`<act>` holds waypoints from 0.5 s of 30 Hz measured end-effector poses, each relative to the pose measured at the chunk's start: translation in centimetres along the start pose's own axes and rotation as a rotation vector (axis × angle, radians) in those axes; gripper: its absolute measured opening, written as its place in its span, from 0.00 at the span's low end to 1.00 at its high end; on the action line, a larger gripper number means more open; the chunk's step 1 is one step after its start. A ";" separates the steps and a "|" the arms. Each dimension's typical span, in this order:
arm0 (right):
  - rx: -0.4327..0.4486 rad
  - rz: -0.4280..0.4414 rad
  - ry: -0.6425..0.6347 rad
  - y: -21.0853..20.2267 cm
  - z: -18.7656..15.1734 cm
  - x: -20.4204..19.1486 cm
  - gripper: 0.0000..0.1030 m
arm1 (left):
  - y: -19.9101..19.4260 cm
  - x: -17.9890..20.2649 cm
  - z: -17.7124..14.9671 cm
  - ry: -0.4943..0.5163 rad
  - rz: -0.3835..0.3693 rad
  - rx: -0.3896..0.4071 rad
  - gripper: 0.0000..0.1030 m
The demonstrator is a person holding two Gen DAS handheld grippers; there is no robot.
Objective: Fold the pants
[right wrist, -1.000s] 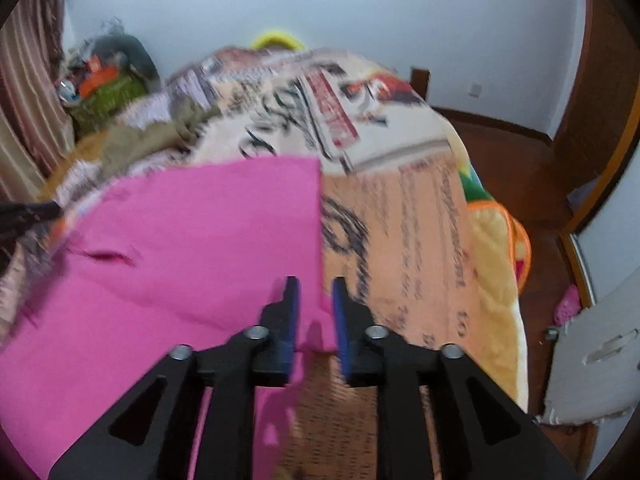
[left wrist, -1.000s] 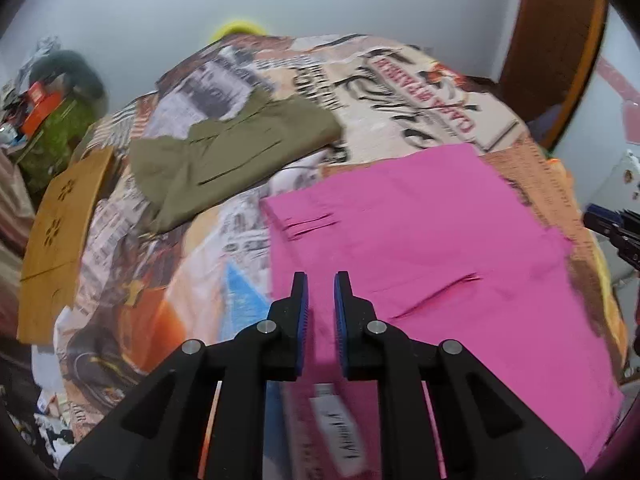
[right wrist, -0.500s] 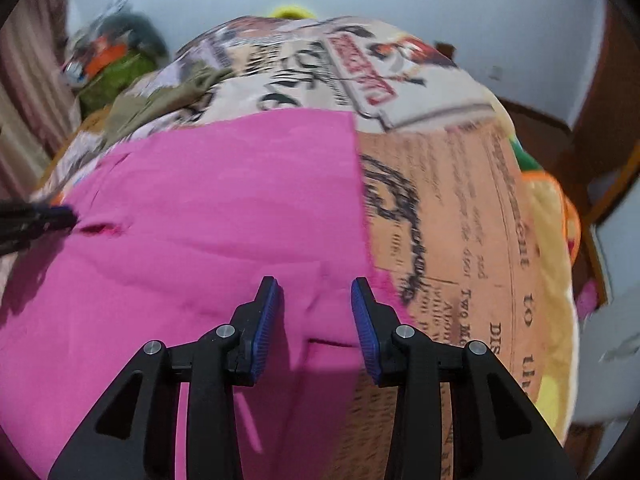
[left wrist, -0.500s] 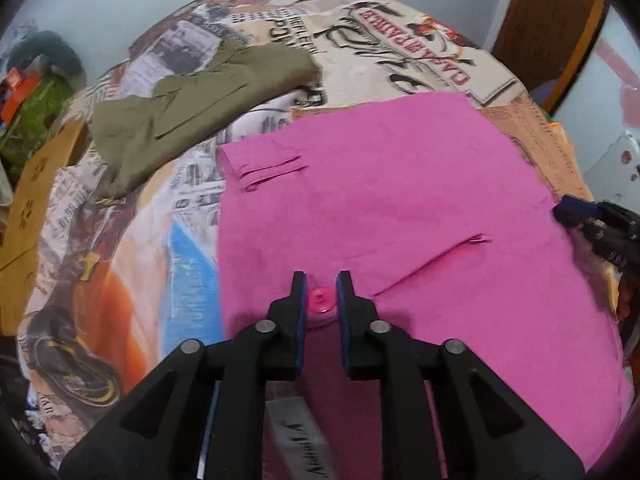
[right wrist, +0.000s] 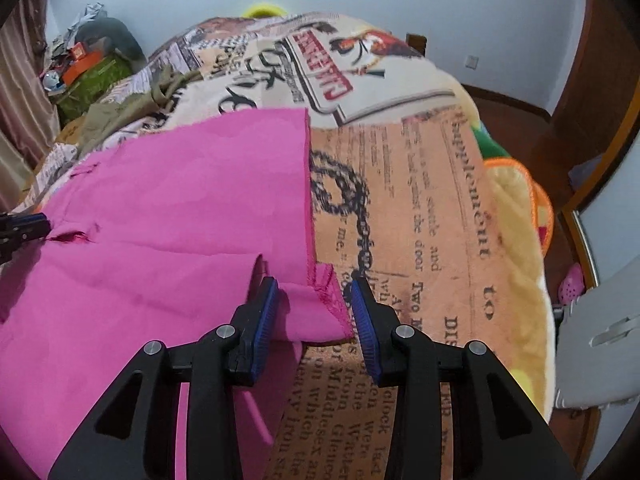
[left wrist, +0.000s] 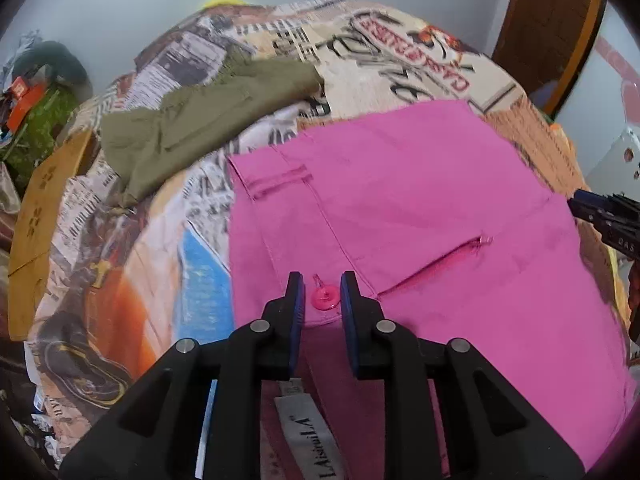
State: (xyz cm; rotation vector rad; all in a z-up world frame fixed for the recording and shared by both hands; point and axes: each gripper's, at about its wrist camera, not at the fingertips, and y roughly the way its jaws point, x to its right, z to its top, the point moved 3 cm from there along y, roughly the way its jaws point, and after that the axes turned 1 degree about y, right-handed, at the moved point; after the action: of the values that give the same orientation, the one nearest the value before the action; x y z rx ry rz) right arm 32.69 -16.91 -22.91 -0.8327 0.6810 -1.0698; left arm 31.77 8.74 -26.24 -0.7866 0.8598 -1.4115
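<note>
Pink pants (left wrist: 420, 200) lie folded flat on the printed bedspread; they also show in the right wrist view (right wrist: 180, 208). My left gripper (left wrist: 321, 294) is open at the waistband, its jaws either side of the pink button (left wrist: 325, 295), above a white label (left wrist: 310, 436). My right gripper (right wrist: 315, 300) is open, its jaws either side of the folded hem corner (right wrist: 324, 300) at the pants' right edge. Each gripper's tip shows at the other view's edge: the right gripper (left wrist: 600, 210) and the left gripper (right wrist: 24, 224).
Olive green pants (left wrist: 200, 120) lie crumpled at the far left of the bed. The bedspread (right wrist: 420, 200) carries a newspaper print. A tan cardboard piece (left wrist: 36, 216) lies on the left. Clutter (right wrist: 84, 68) sits by the far wall. A brown door (left wrist: 552, 20) stands on the right.
Both grippers have opened. The left let go of the waistband by the button. The right opened half a second ago and now sits around the hem corner. The pants lie flat.
</note>
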 end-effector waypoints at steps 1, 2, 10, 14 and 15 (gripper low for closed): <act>0.012 0.004 0.000 -0.6 0.4 -0.1 0.33 | -0.4 -0.1 0.4 0.002 0.015 0.014 0.19; 0.021 0.008 0.000 -0.9 0.7 -0.2 0.33 | -0.8 -0.4 0.7 0.001 0.026 0.029 0.20; 0.168 0.070 -0.033 -4.8 5.0 -2.0 0.40 | -2.8 -4.3 4.3 -0.072 0.065 0.117 0.38; 0.208 0.068 -0.067 -4.6 7.1 -2.9 0.40 | -2.1 -5.4 5.9 -0.099 0.038 0.121 0.38; 0.209 0.071 -0.070 -4.1 7.7 -3.0 0.40 | -1.9 -5.5 6.2 -0.100 0.036 0.120 0.38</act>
State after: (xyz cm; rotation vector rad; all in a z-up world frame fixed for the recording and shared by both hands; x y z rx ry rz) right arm 36.03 -13.19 -15.19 -0.6575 0.5258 -1.0236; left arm 36.37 13.92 -21.38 -0.7399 0.7024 -1.3672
